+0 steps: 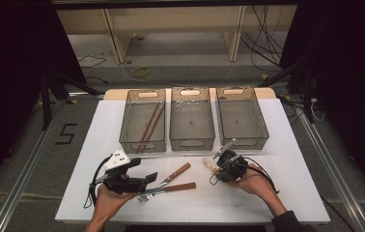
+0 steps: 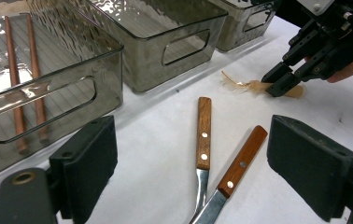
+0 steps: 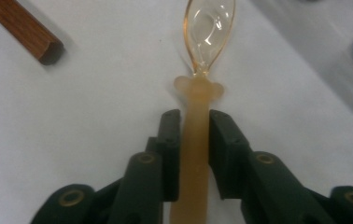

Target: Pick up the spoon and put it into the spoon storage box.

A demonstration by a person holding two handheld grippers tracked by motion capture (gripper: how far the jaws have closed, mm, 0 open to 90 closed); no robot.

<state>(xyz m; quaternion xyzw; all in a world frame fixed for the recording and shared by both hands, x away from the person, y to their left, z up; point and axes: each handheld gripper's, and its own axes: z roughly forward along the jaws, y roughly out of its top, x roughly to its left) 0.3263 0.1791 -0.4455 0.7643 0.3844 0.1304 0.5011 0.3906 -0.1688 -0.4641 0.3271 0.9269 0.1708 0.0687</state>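
Observation:
A translucent amber spoon lies on the white table, its bowl pointing away from me. My right gripper is shut on the spoon's handle, a pad pressed against each side. From above, the right gripper and the spoon sit just in front of the middle bin. The left gripper view shows that gripper pinching the spoon down at the table. My left gripper stands open with nothing held, its jaws wide apart over two wooden-handled utensils. It is at the front left.
Three translucent grey bins stand in a row at the back: the left bin holds two brown chopsticks, then the middle bin and the right bin. The wooden-handled utensils lie between the grippers.

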